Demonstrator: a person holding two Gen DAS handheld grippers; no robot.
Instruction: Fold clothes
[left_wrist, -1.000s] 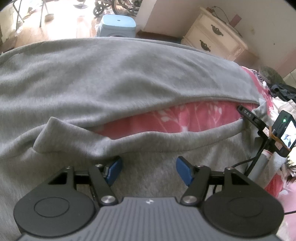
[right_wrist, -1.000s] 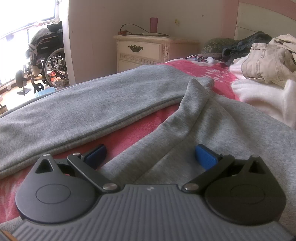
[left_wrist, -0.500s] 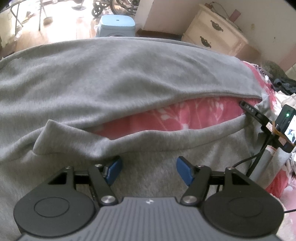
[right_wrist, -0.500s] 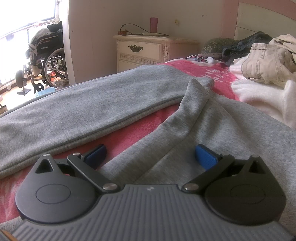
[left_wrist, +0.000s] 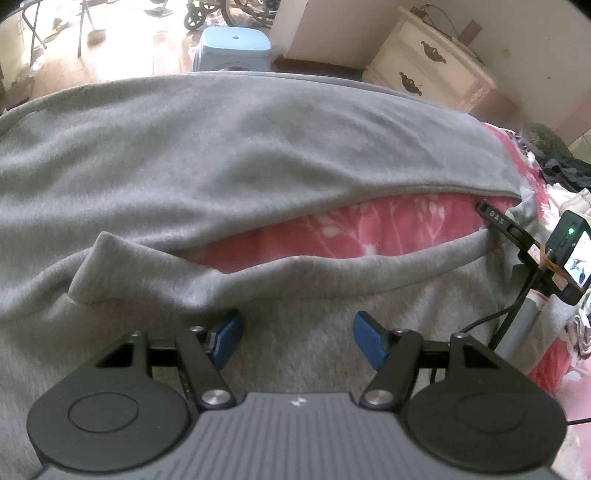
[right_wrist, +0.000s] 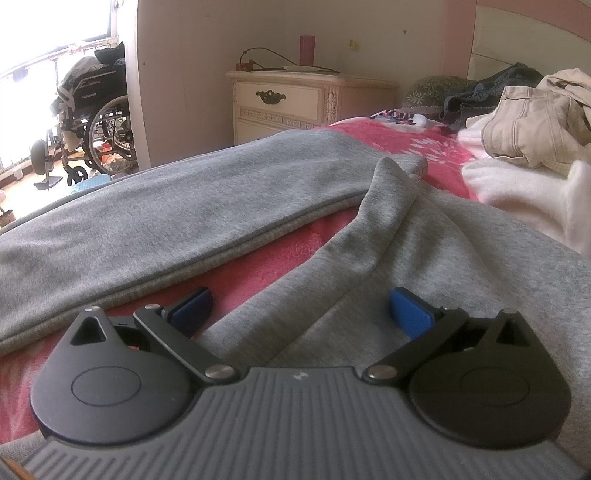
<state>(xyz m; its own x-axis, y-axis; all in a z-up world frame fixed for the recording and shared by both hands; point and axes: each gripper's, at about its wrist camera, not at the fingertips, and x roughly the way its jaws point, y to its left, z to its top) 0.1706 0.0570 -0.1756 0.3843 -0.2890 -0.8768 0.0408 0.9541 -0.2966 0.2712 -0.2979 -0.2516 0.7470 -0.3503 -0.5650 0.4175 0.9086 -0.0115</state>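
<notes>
A grey garment (left_wrist: 229, 155) lies spread over a pink flowered blanket (left_wrist: 384, 229), with a strip of blanket showing between two of its parts. My left gripper (left_wrist: 297, 334) points down at the near grey fabric, open, its blue pads (left_wrist: 369, 341) wide apart and pressing nothing. My right gripper (right_wrist: 301, 314) is also open, low over the garment (right_wrist: 369, 236). A folded grey edge runs between its pads (right_wrist: 410, 317), which do not press it. The right gripper's body and screen (left_wrist: 565, 258) show at the right edge of the left wrist view.
Piled clothes, beige (right_wrist: 532, 125) and white (right_wrist: 517, 184), lie on the bed at the right. A cream nightstand (right_wrist: 291, 99) stands by the wall. A wheelchair (right_wrist: 92, 122) and a light blue stool (left_wrist: 234, 48) stand on the floor beyond the bed's far edge.
</notes>
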